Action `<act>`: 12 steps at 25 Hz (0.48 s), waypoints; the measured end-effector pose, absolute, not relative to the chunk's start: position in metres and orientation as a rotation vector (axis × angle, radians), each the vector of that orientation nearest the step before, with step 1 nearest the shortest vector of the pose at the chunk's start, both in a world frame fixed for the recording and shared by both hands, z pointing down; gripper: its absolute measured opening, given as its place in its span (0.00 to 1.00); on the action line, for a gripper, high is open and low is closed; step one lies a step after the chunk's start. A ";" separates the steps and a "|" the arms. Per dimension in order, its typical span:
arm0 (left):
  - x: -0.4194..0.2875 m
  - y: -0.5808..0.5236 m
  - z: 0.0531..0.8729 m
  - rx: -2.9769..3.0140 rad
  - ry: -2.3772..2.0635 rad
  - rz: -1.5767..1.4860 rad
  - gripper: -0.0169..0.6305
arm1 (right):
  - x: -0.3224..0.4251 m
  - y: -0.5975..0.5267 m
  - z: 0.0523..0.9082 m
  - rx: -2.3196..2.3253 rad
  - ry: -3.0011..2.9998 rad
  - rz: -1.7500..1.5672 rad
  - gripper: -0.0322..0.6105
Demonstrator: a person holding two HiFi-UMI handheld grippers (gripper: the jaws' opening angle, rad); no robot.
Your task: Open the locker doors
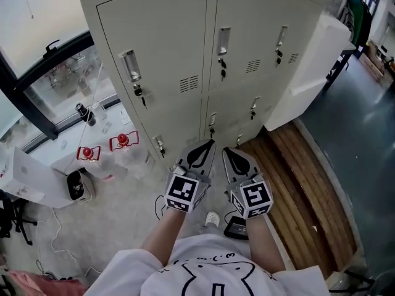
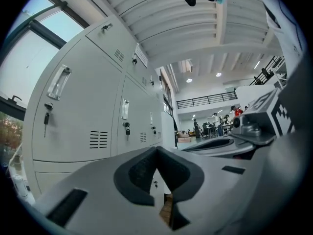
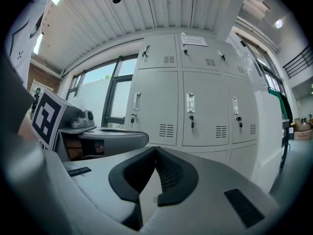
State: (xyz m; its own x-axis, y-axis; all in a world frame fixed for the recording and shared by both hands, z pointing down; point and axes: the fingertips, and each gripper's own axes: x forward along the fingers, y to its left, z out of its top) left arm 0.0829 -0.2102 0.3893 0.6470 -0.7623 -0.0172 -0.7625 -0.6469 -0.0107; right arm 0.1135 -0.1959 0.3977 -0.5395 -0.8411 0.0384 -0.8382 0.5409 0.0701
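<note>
Head view: my left gripper (image 1: 208, 144) and right gripper (image 1: 226, 150) sit side by side, both clenched on nothing. The closed locker doors (image 1: 166, 48) stand ahead. Pale floor (image 1: 123, 202) lies below, with wooden planks (image 1: 296, 177) to the right.
Left gripper view: doors ahead-left, open hall (image 2: 210, 111) to the right.
Right gripper view: doors ahead, window (image 3: 98, 92) to the left.

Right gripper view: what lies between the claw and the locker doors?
Nothing. The right gripper view shows only open space between the right claw and the locker doors.
</note>
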 end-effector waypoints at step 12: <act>0.098 -0.299 0.435 -2.841 1.432 -0.095 0.05 | 0.143 -0.299 0.473 1.321 -2.586 0.057 0.09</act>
